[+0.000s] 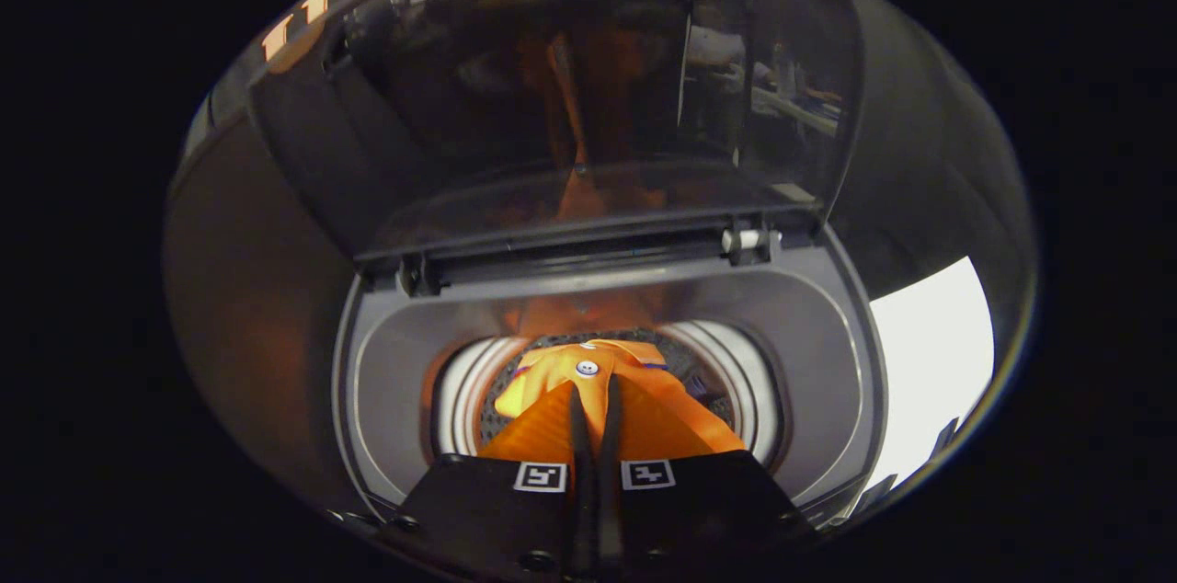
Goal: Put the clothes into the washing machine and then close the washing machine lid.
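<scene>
A bright white surface is showing to the right of the machine, glaring against the dim booth. Dark booth cloth is hanging on the left, catching a faint orange glow. Black cloth is also rising behind on the right.

Gripper view, close above washing machine, facing down

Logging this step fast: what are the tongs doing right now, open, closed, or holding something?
Tongs: closed on the orange garment, holding it over the washing machine drum; lid up.
</scene>
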A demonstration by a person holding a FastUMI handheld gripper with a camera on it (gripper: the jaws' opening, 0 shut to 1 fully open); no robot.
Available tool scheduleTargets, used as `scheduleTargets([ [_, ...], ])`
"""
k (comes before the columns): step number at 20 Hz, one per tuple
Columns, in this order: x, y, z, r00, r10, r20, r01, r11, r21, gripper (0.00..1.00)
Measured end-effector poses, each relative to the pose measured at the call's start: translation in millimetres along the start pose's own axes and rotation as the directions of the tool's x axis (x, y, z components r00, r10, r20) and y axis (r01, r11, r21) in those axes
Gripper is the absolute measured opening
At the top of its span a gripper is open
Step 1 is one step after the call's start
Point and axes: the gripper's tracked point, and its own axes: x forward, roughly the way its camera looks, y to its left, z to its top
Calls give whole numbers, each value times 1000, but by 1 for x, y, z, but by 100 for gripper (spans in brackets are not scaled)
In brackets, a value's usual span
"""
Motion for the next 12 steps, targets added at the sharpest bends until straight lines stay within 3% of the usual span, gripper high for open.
scheduleTargets([
  [6,10,1,-29,997,-9,-73,7,1000,-21,9],
  [11,5,3,-35,997,-17,-80,14,999,-32,32],
  [12,0,1,-32,997,-21,-68,18,999,-45,32],
])
